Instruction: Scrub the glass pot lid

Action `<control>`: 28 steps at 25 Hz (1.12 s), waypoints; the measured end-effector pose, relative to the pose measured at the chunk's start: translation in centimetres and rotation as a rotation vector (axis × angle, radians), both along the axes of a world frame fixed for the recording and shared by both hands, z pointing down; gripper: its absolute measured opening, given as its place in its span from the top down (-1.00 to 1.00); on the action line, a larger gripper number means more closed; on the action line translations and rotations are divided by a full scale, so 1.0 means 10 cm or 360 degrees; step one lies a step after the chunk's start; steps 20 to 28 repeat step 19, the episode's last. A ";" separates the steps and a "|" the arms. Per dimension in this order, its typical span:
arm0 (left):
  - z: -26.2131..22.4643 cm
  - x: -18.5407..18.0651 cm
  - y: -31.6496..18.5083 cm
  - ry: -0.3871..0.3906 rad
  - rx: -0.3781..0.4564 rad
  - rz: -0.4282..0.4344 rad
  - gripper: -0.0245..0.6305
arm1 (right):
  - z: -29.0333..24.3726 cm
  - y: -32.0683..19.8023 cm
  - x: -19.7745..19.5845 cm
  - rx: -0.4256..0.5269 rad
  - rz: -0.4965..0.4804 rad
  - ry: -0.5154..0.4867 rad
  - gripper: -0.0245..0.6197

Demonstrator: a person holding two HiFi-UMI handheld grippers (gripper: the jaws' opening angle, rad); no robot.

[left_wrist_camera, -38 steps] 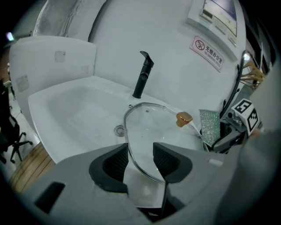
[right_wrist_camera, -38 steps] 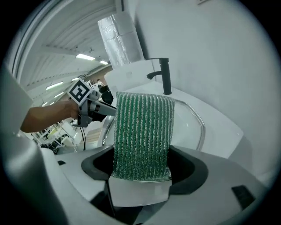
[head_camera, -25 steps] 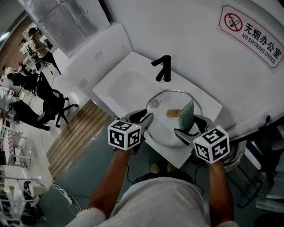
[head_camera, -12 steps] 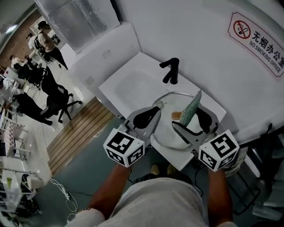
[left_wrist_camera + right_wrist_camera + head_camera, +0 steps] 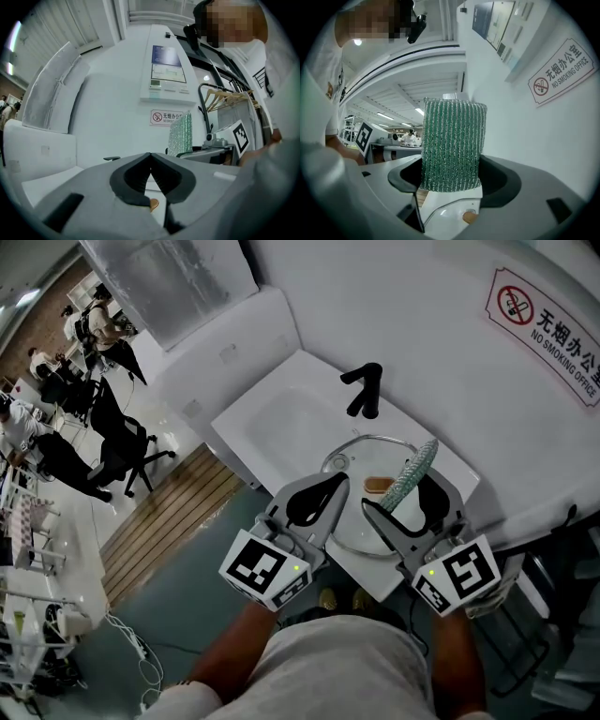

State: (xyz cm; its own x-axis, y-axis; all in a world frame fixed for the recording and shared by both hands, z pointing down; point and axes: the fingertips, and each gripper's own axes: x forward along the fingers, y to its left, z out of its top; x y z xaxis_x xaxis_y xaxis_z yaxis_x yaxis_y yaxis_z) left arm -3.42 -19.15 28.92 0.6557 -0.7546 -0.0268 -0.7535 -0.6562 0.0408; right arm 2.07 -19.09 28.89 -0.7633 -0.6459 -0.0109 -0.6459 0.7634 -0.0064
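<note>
Left gripper view: left gripper (image 5: 150,153) is showing its jaws tip to tip with nothing between them; they have just been closing. Under the tips the wood-coloured knob (image 5: 153,203) of the glass pot lid is peeking through, and off to the right the green scouring pad (image 5: 180,133) is standing up in front of the no-smoking sign (image 5: 166,117). Right gripper view: right gripper (image 5: 450,173) is clamping that scouring pad (image 5: 451,145) upright, with both jaws pressing its lower part and most of the pad sticking out above them. The glass pot lid (image 5: 445,213) is lying below the jaws, with nothing touching it as far as I can tell. Head view: left gripper (image 5: 339,480) and right gripper (image 5: 398,498) are sitting side by side over the glass pot lid (image 5: 356,507), with the scouring pad (image 5: 412,474) tilting out over the knob (image 5: 377,485). The lid is lying flat on the white bench (image 5: 455,468), just in front of the black faucet (image 5: 366,390), with the sink basin off to its left. The no-smoking sign (image 5: 544,320) is hanging on the wall, upper right.
</note>
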 end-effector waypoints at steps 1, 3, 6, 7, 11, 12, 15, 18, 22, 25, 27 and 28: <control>0.00 0.01 0.00 0.0000 -0.0001 0.0003 0.88 | 0.01 0.01 0.00 -0.0001 0.0002 0.0000 -0.16; 0.00 0.01 0.01 -0.0001 0.0000 0.0005 0.88 | 0.02 0.03 -0.02 0.0002 0.0002 0.0002 -0.16; 0.00 0.01 0.02 -0.0003 0.0003 0.0003 0.88 | 0.00 0.05 -0.03 0.0016 -0.0002 0.0000 -0.16; -0.01 0.02 0.02 -0.0004 0.0006 0.0004 0.88 | -0.01 0.05 -0.02 0.0018 -0.0002 -0.0002 -0.16; -0.01 0.03 0.03 -0.0001 0.0013 0.0009 0.88 | -0.01 0.06 -0.01 0.0026 0.0003 -0.0002 -0.16; -0.01 0.03 0.03 -0.0002 0.0014 0.0008 0.88 | -0.01 0.06 0.00 0.0026 0.0004 -0.0001 -0.16; -0.01 0.02 0.04 -0.0005 0.0015 0.0007 0.88 | 0.00 0.06 0.00 0.0022 0.0006 -0.0001 -0.16; -0.01 0.04 0.03 -0.0008 0.0011 0.0010 0.88 | 0.00 0.07 0.01 0.0019 0.0007 0.0000 -0.16; -0.01 0.04 0.03 -0.0008 0.0010 0.0011 0.88 | 0.00 0.07 0.02 0.0018 0.0007 -0.0001 -0.16; -0.01 0.04 0.03 -0.0008 0.0010 0.0011 0.88 | 0.00 0.07 0.02 0.0018 0.0007 -0.0001 -0.16; -0.01 0.04 0.03 -0.0008 0.0010 0.0011 0.88 | 0.00 0.07 0.02 0.0018 0.0007 -0.0001 -0.16; -0.01 0.04 0.03 -0.0008 0.0010 0.0011 0.88 | 0.00 0.07 0.02 0.0018 0.0007 -0.0001 -0.16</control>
